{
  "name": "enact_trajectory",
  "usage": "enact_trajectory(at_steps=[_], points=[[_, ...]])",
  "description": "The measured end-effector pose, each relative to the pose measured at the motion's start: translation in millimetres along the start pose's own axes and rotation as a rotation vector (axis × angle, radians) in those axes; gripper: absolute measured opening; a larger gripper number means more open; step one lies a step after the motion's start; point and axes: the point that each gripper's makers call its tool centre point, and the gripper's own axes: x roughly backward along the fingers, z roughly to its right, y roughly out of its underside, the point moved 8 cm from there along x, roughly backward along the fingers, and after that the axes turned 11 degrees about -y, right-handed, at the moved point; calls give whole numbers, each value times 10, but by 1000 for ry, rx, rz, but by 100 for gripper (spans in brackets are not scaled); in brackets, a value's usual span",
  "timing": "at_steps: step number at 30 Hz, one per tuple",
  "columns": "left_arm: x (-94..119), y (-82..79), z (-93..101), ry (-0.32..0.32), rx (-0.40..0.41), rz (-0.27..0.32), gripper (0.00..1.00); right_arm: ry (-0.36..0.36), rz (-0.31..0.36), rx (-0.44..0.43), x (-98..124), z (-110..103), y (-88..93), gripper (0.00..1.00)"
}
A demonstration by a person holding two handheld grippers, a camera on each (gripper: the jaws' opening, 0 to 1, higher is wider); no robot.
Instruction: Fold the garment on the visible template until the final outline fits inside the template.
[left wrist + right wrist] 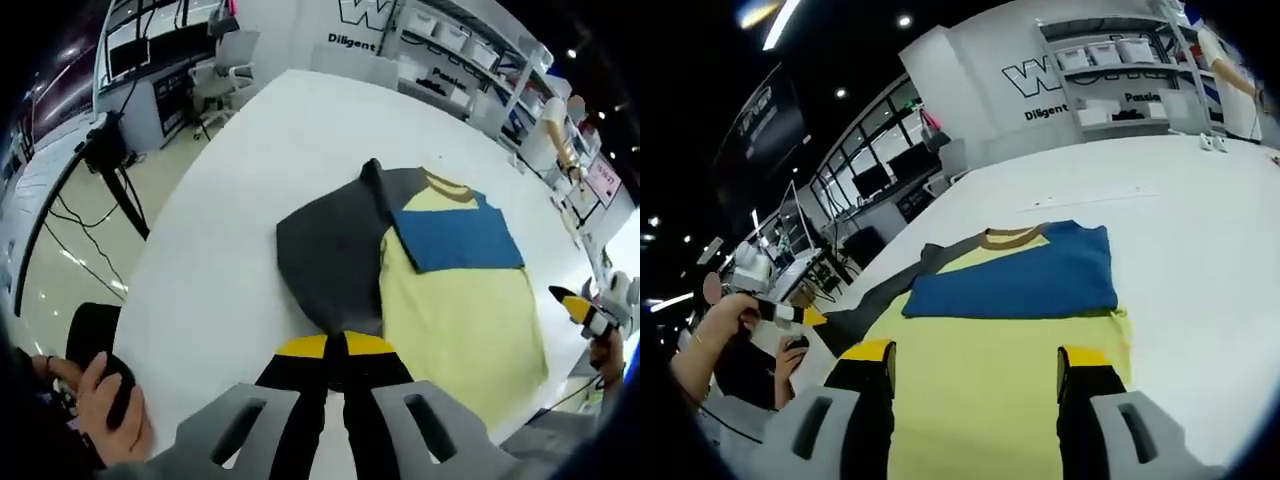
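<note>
A yellow shirt point(455, 310) with a blue panel point(460, 235) and a brown collar lies flat on the white table point(220, 250). Its grey side point(335, 255) is folded in over the body. My left gripper point(335, 346) has its yellow-tipped jaws together at the lower edge of that grey cloth and seems to pinch it. From the right gripper view it shows as the left gripper point(805, 316), held in a hand, its tip touching the grey strip point(865, 305). My right gripper point(978, 355) stands wide open over the yellow body point(980, 400); it also appears as the right gripper point(580, 308) off the shirt's right edge.
An office chair point(225, 70) and a black stand with cables point(105, 150) are on the floor past the table's left edge. Shelves with white bins point(1110, 60) line the far wall. A person's hand point(105, 405) rests on a black object at lower left.
</note>
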Motion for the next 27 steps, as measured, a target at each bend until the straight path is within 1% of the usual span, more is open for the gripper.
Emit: enact_trajectory(at_steps=[3, 6, 7, 9, 11, 14, 16, 18, 19, 21, 23, 24, 27], points=[[64, -82, 9, 16, 2, 12, 6, -47, 0, -10, -78, -104, 3, 63], [124, -156, 47, 30, 6, 31, 6, -87, -1, -32, -145, -189, 19, 63], [143, -185, 70, 41, 10, 41, 6, -110, -1, -45, -182, -237, 31, 63], [170, -221, 118, 58, 23, 49, 6, -142, -9, -63, -244, -311, 55, 63], [187, -246, 165, 71, 27, 55, 6, -164, -22, -58, -305, -385, 78, 63], [189, -272, 236, 89, 33, 56, 6, -200, -25, -61, -393, -490, 103, 62], [199, -282, 290, 102, 38, 58, 6, -239, -28, -90, -466, -573, 136, 62], [213, -297, 344, 115, 40, 63, 6, -255, -33, -106, -522, -632, 168, 61], [223, -311, 388, 125, 43, 68, 6, -271, -41, -108, -558, -673, 190, 61], [232, -333, 475, 143, 49, 75, 6, -282, -45, -117, -591, -711, 210, 60], [238, -351, 561, 160, 45, 79, 6, -320, -52, -158, -635, -781, 243, 59], [246, -355, 610, 171, 38, 80, 6, -330, -44, -176, -663, -806, 252, 59], [272, -370, 706, 199, 50, 88, 6, -354, -43, -206, -720, -879, 283, 57]])
